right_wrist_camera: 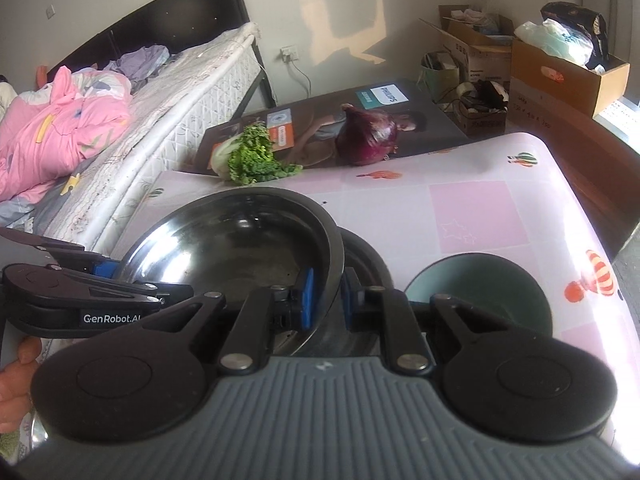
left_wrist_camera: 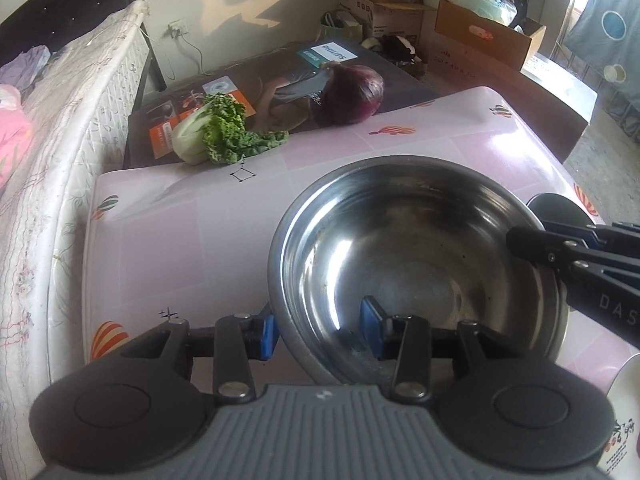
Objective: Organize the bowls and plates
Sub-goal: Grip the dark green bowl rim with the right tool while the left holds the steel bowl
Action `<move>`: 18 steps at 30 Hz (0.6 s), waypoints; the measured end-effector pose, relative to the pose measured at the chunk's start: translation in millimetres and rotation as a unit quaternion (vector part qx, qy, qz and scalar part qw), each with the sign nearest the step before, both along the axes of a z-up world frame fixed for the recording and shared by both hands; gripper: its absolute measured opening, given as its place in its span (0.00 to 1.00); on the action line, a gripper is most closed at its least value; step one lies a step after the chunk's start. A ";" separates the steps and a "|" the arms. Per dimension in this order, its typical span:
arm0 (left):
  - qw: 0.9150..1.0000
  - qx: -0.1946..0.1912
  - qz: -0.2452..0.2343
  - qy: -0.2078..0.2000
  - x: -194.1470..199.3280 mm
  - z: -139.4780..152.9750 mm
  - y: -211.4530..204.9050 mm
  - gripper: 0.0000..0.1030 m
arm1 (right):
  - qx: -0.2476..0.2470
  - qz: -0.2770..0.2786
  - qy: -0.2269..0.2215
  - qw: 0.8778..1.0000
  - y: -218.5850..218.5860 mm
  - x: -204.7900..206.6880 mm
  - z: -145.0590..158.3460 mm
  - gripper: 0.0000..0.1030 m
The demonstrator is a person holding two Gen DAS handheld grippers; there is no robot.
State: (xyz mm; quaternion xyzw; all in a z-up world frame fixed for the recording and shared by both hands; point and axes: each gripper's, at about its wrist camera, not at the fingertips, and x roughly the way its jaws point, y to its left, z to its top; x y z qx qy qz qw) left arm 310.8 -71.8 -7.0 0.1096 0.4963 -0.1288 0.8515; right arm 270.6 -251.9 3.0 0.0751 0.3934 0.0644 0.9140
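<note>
A large steel bowl (left_wrist_camera: 416, 264) fills the middle of the left wrist view, over the pink table (left_wrist_camera: 180, 220). My left gripper (left_wrist_camera: 320, 330) straddles its near rim, one blue pad outside and one inside, with a visible gap to the thin wall, so it is open. My right gripper (right_wrist_camera: 328, 300) is shut on the opposite rim of the steel bowl (right_wrist_camera: 240, 248); its black fingers (left_wrist_camera: 520, 240) come in from the right. A dark round dish (right_wrist_camera: 366, 256) shows just behind the steel bowl, and a green bowl (right_wrist_camera: 480, 292) stands to the right.
A leafy cabbage (left_wrist_camera: 212, 132) and a red onion (left_wrist_camera: 354, 94) lie on a flat printed box (left_wrist_camera: 280, 64) beyond the table's far edge. A bed (left_wrist_camera: 60, 120) runs along the left. Cardboard boxes (left_wrist_camera: 488, 36) stand at the back. A white printed dish (left_wrist_camera: 628, 420) is at bottom right.
</note>
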 end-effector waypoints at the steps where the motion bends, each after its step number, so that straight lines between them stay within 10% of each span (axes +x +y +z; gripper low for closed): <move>1: 1.000 0.004 -0.003 0.002 1.4 -3.7 -4.0 0.41 | -0.003 -0.003 0.003 1.000 -3.2 1.4 -3.8 0.14; 18: 0.999 0.036 -0.006 0.020 9.4 -36.1 -15.9 0.45 | -0.014 0.002 0.030 0.999 -3.7 16.6 -39.8 0.15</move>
